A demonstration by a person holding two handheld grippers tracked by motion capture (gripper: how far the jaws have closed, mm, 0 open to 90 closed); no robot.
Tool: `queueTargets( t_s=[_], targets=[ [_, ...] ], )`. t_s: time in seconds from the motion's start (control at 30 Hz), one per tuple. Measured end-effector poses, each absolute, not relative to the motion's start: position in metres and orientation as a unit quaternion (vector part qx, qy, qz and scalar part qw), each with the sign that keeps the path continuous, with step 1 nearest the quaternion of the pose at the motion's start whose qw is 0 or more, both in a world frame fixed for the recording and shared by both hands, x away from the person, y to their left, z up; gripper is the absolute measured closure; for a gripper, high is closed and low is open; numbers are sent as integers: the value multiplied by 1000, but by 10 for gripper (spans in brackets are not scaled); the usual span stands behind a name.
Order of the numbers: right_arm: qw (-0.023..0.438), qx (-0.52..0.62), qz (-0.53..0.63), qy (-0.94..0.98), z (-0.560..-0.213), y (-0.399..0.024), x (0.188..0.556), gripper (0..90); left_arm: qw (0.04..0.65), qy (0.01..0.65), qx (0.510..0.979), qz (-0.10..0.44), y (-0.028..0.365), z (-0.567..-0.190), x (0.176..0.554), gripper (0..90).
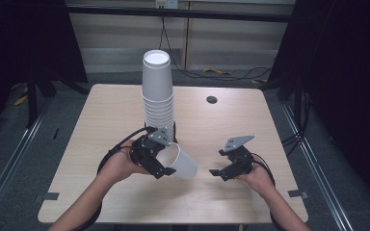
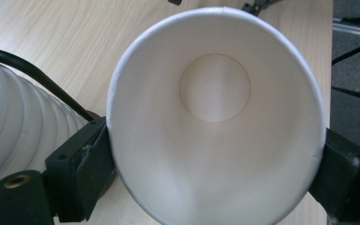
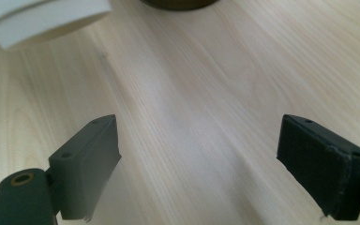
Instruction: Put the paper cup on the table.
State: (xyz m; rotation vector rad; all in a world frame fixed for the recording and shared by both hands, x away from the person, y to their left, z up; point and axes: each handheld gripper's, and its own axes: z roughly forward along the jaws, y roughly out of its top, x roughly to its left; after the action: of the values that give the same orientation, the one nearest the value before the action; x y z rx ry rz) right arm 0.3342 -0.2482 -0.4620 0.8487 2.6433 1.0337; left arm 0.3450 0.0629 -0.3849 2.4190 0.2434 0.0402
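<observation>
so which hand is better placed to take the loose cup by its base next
Right. The right gripper is open, empty and faces the paper cup base. The left gripper already clamps that cup at its rim.

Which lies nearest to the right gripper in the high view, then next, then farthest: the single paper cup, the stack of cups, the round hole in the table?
1. Single paper cup, just left of the right gripper.
2. Stack of cups, farther back-left.
3. Round hole, far side of the table.
</observation>
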Motion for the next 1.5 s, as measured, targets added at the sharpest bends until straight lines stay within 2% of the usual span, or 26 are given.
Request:
queueTargets(
  t_s=[0.67,1.5],
  targets=[
    [122,336,325,876,-497,-270,332,125,313,92,945,5,59,-390,344,119],
    [142,344,352,859,-504,-275,327,98,245,75,967,5,50,-384,345,112]
  ],
)
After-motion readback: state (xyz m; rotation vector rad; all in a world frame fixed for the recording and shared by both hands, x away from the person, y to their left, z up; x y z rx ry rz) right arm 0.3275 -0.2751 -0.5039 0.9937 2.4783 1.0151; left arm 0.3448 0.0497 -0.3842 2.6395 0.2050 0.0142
